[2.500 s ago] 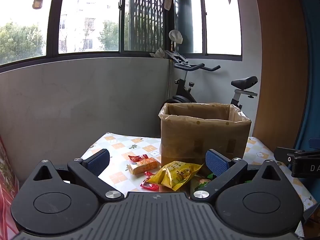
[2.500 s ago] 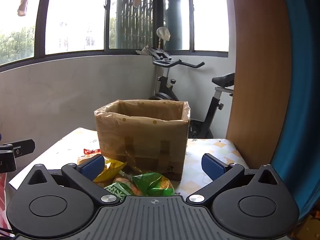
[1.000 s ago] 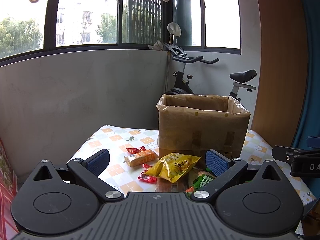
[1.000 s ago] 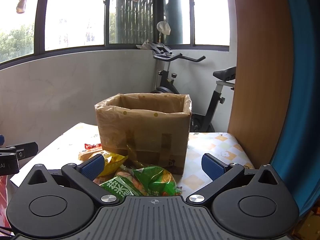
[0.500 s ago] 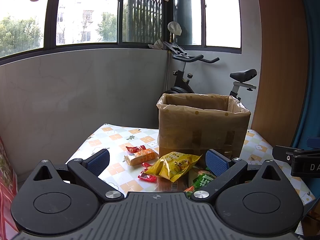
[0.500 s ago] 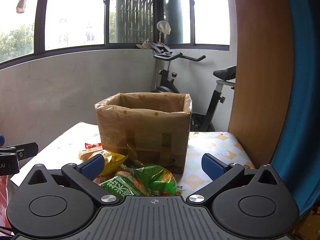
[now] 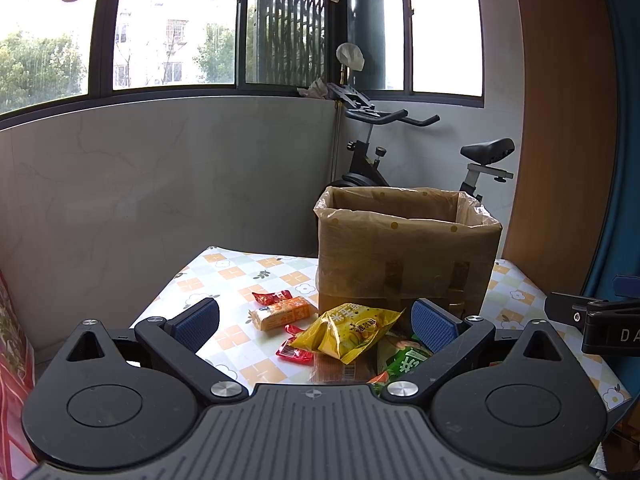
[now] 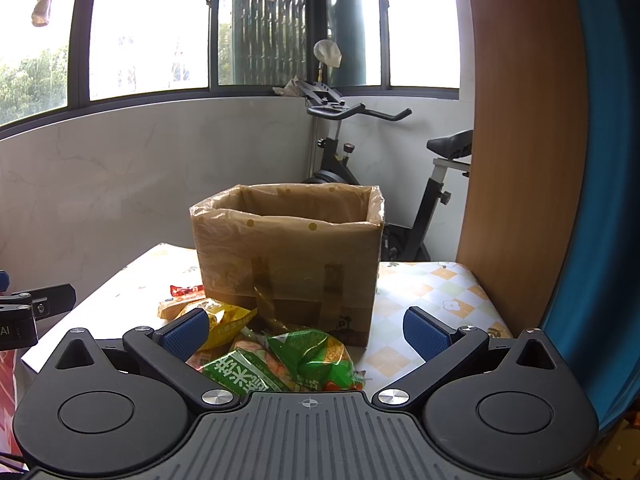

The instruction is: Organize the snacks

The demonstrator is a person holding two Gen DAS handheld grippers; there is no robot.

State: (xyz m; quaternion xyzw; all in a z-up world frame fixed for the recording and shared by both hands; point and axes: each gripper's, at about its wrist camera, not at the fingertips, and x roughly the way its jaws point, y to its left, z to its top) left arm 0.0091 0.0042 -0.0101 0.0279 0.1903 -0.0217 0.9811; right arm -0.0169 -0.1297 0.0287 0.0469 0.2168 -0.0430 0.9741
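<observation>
A cardboard box (image 7: pixel 408 256) lined with a clear bag stands open on the patterned table (image 7: pixel 224 280). In front of it lie a yellow chip bag (image 7: pixel 348 332), an orange bar (image 7: pixel 280 313), small red packets (image 7: pixel 272 297) and a green bag (image 7: pixel 408 360). My left gripper (image 7: pixel 314 322) hovers open before the yellow bag, holding nothing. In the right wrist view the box (image 8: pixel 288 256) is straight ahead, with the green bag (image 8: pixel 280 364) and the yellow bag (image 8: pixel 226 320) near. My right gripper (image 8: pixel 306 332) is open over the green bag.
An exercise bike (image 7: pixel 372 156) stands behind the table. A wooden panel (image 8: pixel 516 140) and a blue curtain (image 8: pixel 600 200) rise at the right. A grey wall (image 7: pixel 140 192) under windows closes off the far side. The right gripper's body (image 7: pixel 592 320) shows at the right edge of the left wrist view.
Both views have pulled back and risen slightly since 2.5 s ago, showing more table. In the last second almost nothing has moved. Both grippers have stayed open.
</observation>
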